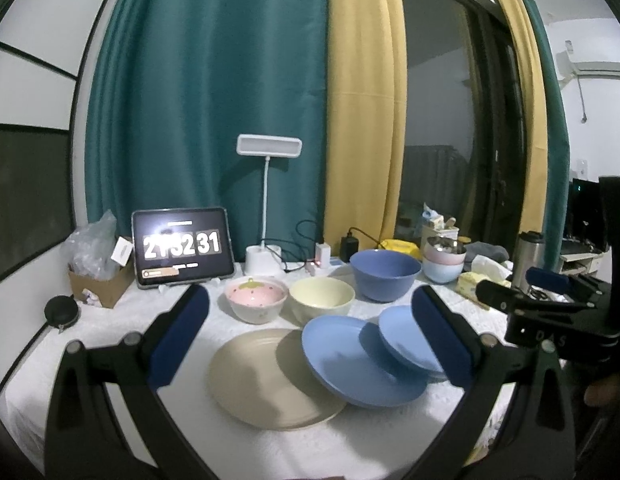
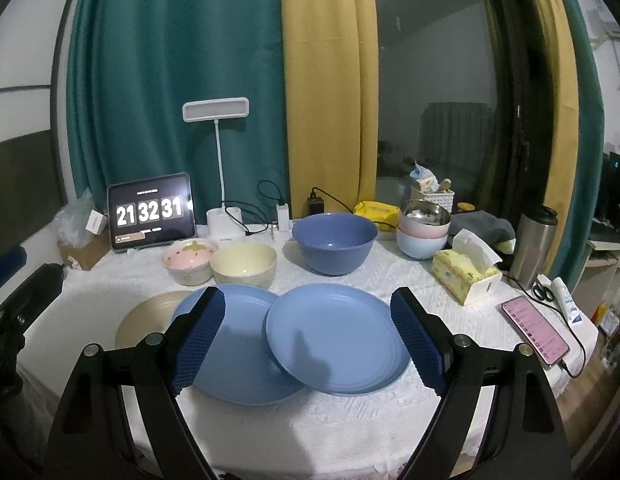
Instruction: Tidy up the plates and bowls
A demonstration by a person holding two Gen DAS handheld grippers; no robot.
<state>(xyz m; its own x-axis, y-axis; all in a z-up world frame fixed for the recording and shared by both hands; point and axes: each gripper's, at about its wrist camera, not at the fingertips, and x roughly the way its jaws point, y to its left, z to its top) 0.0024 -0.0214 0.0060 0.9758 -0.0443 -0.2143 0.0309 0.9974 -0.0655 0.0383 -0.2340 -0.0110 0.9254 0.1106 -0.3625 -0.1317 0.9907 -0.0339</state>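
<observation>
Three plates overlap on the white cloth. A beige plate (image 1: 254,376) (image 2: 146,320) lies leftmost, and a large blue plate (image 1: 349,364) (image 2: 230,360) rests partly on it. A smaller blue plate (image 1: 405,336) (image 2: 337,344) leans on the large one's right edge. Behind them stand a pink strawberry bowl (image 1: 256,298) (image 2: 190,258), a cream bowl (image 1: 321,298) (image 2: 244,266) and a big blue bowl (image 1: 383,272) (image 2: 333,246). My left gripper (image 1: 310,300) hangs open above the plates, holding nothing. My right gripper (image 2: 308,300) is open too, over the two blue plates.
Stacked pink and pale blue bowls (image 2: 423,232) stand back right. A tissue box (image 2: 465,276), a phone (image 2: 535,330) on a cable and a steel flask (image 2: 535,240) are at the right. A clock tablet (image 2: 150,212), lamp base (image 2: 224,224) and cardboard box (image 1: 98,284) line the back.
</observation>
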